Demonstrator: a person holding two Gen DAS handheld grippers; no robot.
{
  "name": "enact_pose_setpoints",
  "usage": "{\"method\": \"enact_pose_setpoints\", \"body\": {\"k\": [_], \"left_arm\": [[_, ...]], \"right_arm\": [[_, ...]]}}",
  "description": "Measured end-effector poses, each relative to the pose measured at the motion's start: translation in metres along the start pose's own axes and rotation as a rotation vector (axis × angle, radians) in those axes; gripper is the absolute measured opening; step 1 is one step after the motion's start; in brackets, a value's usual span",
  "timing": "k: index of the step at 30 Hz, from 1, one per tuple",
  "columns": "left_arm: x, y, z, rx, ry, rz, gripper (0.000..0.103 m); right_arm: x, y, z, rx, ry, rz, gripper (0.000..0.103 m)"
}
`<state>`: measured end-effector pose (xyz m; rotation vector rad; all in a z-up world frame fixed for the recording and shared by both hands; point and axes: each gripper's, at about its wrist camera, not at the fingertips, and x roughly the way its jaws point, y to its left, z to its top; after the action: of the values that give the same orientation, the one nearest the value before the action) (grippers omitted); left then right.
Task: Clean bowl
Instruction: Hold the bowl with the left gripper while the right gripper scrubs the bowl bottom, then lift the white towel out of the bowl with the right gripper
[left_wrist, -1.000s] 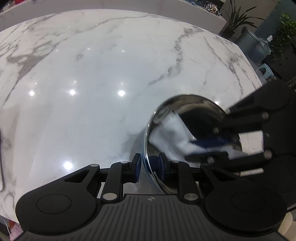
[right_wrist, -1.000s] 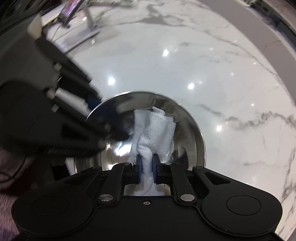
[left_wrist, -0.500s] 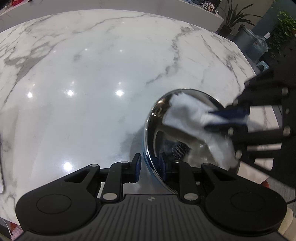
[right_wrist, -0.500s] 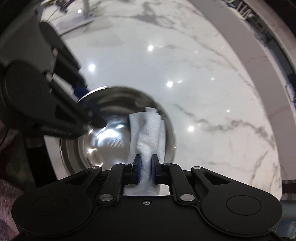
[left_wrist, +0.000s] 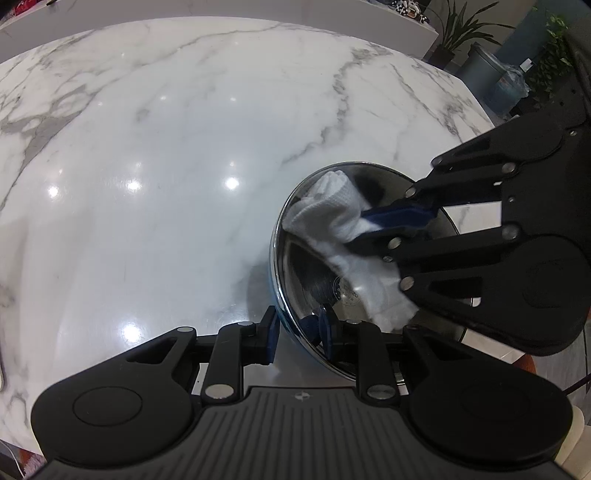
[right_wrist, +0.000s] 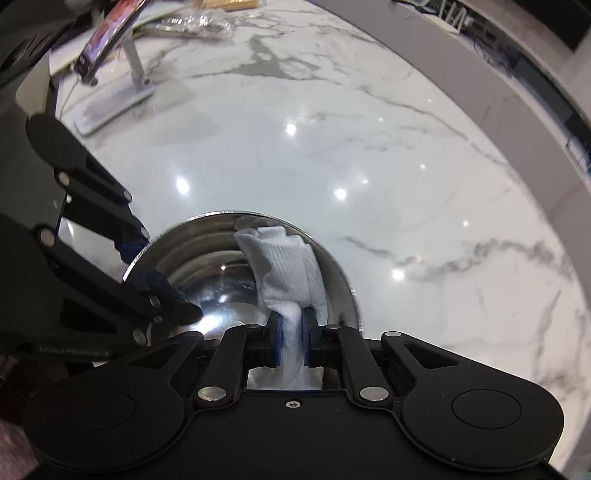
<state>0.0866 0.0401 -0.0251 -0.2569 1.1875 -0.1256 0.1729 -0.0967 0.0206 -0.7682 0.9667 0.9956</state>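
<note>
The steel bowl (left_wrist: 354, 266) is sitting on the marble surface (left_wrist: 184, 166), at about 4 o'clock in the left wrist view and tipped so its hollow faces the cameras. The left gripper (left_wrist: 299, 332) is pinching the near rim, jaws clamped on the bowl wall, one pad inside and one outside; this is judged to be steadying the bowl against the wiping push. The right gripper (right_wrist: 291, 336) is reaching in from 3 o'clock, jaws clamped on a folded white paper towel (right_wrist: 284, 266), whose free end is pressing the wall at about 11 o'clock. Compared with a second ago, the towel is lying higher along the wall; the left grip is unchanged. A phone on a stand (right_wrist: 107, 48) is standing well apart.
</note>
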Motion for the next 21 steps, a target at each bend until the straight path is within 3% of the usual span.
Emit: {"method": "enact_pose_setpoints", "body": {"k": [13, 21], "left_arm": [[-0.001, 0.000, 0.000, -0.011, -0.015, 0.033, 0.021], [-0.001, -0.001, 0.000, -0.009, -0.020, 0.040, 0.021]], "right_arm": [[0.002, 0.022, -0.002, -0.024, 0.077, 0.092, 0.010], [-0.002, 0.040, -0.006, -0.145, 0.134, 0.007, 0.008]]}}
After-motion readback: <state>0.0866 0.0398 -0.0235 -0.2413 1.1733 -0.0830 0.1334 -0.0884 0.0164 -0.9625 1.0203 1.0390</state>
